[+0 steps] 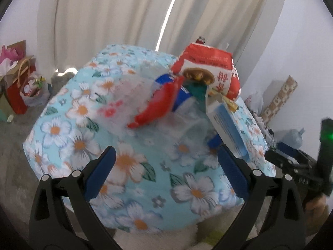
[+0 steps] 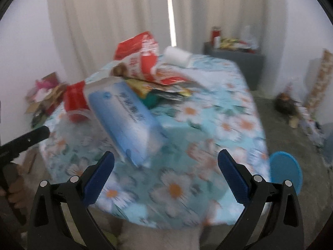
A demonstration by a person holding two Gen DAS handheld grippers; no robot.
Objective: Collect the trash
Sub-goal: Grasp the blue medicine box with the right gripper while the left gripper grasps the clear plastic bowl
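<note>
A table with a blue floral cloth (image 1: 129,166) (image 2: 208,129) carries a heap of trash. In the left wrist view I see a red and white snack bag (image 1: 210,66), a red wrapper (image 1: 158,106), a clear plastic bag (image 1: 133,95) and a blue and white box (image 1: 226,125). The right wrist view shows the same box (image 2: 127,120), the snack bag (image 2: 141,54), a red-labelled clear cup (image 2: 76,102) and a white roll (image 2: 177,56). My left gripper (image 1: 166,166) is open and empty, short of the heap. My right gripper (image 2: 166,168) is open and empty, near the box.
Gift bags (image 1: 18,79) stand on the floor at the left. A blue disc (image 2: 285,170) sits at the table's right edge. A dark cabinet (image 2: 235,60) with clutter stands at the back. Curtains (image 2: 124,20) hang behind. Wrapping paper rolls (image 2: 320,79) lean on the right wall.
</note>
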